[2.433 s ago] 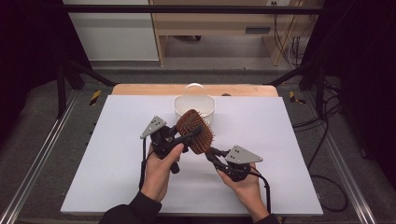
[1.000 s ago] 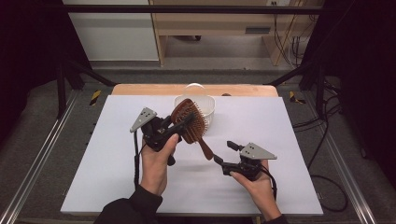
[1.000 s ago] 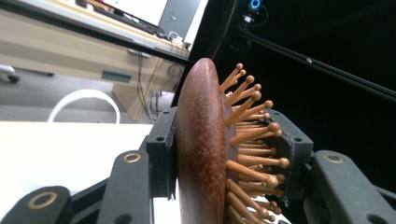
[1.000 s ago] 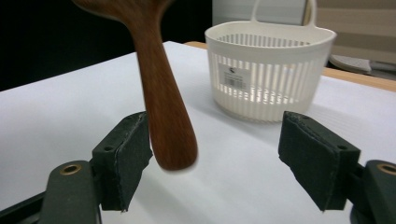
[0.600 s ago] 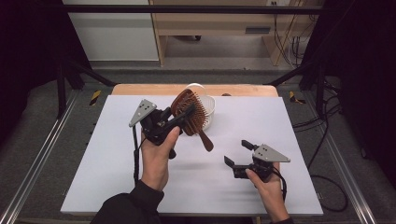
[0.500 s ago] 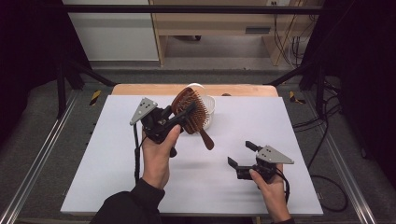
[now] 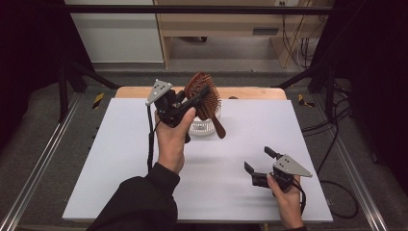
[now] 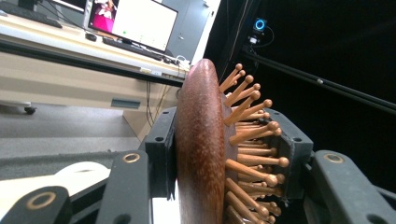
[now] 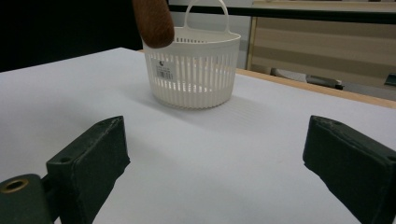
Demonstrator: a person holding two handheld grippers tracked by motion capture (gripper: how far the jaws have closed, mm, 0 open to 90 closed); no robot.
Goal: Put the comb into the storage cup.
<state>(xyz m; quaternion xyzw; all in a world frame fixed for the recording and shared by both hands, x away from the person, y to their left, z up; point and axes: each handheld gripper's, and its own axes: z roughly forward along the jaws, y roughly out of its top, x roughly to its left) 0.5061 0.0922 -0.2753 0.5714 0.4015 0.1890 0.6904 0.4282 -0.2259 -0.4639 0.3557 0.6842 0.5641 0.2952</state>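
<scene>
left gripper [image 7: 192, 102] clamped on hairbrush [image 7: 206, 96], up over basket [image 7: 204, 126] | right gripper [image 7: 260, 163] jaws apart, empty | drop-in left

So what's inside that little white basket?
From the right gripper view, the white basket looks empty through its slats, though its floor is hidden. The hairbrush hangs above it, blocking the high view.

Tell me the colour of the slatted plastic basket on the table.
White slatted plastic basket with a loop handle; the right gripper view shows it best.
</scene>
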